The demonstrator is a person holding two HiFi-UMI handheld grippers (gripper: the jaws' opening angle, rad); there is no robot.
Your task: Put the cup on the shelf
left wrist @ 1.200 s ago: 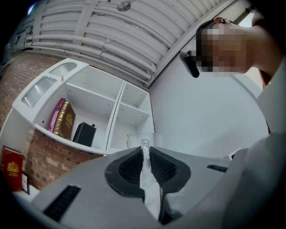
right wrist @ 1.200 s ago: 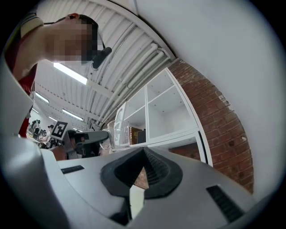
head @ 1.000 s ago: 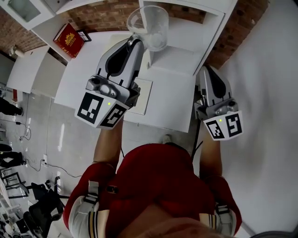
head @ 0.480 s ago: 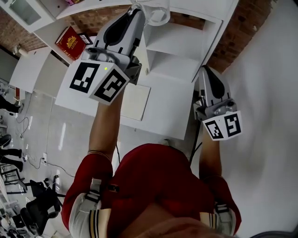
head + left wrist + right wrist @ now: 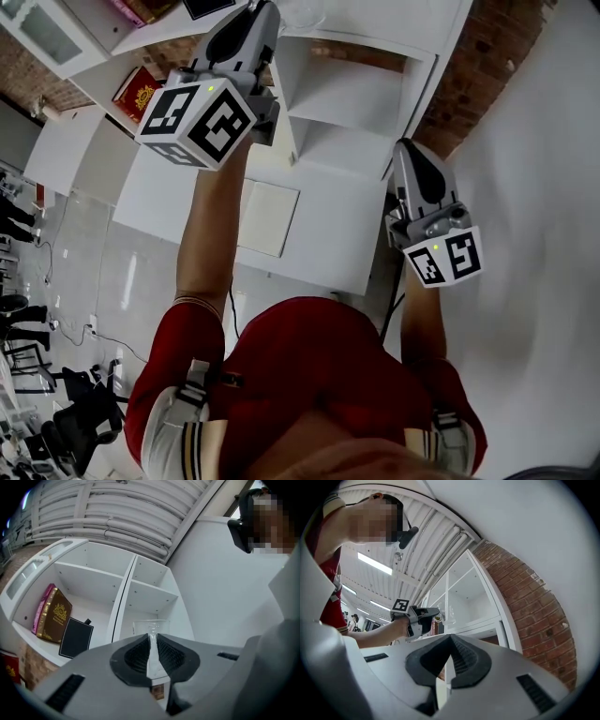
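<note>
red shirt point(image 5: 309, 356), striped cuffs point(image 5: 171, 433); grey left gripper point(image 5: 152, 639), right gripper point(image 5: 449, 639), marker cubes point(image 5: 192, 122).

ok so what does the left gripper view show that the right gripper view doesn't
Only the left gripper view: books and a black case on the shelf, and a close look at the cup pinched by its rim in the left gripper. Only the right gripper view: the brick wall and the hand holding that gripper. Both: the shelf and the cup.

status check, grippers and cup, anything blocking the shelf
Left gripper shut on cup, up at shelf, right column. Right gripper shut, empty, low beside shelf. Books and black case in left column, clear of cup.
</note>
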